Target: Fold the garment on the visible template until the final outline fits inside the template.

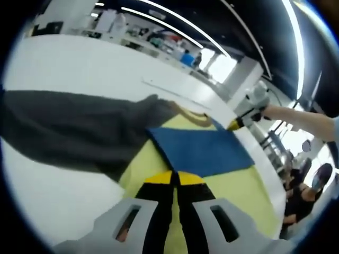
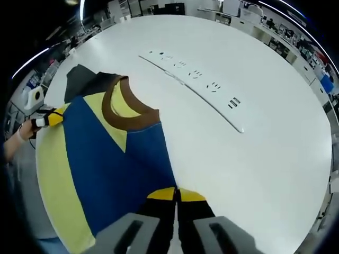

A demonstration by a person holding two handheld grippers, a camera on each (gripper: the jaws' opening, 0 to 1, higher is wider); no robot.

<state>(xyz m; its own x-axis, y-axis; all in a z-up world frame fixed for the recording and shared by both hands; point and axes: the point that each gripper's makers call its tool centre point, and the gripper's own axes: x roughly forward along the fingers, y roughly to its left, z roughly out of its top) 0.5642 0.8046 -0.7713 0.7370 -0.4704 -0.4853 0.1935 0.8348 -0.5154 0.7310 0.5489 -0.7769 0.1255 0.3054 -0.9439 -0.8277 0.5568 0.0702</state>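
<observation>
The garment [image 2: 122, 159] is a shirt in blue and yellow panels with a brown collar [image 2: 130, 119] and a dark grey part [image 1: 69, 129]. It lies spread on the white table [image 2: 254, 159]. My right gripper [image 2: 176, 194] is shut on the blue edge nearest its camera. My left gripper [image 1: 175, 178] is shut on the yellow fabric beside the blue panel [image 1: 204, 151]. Each gripper shows in the other's view: the right one [image 1: 237, 124] at the blue panel's far corner, the left one [image 2: 53, 117] at the shirt's left edge, both in a person's hand.
A long white strip with black marks [image 2: 196, 74] lies on the table beyond the collar, and shows as a thin line [image 1: 175, 92] in the left gripper view. People sit past the table's edge [image 1: 302, 182]. Shelves and desks stand in the background.
</observation>
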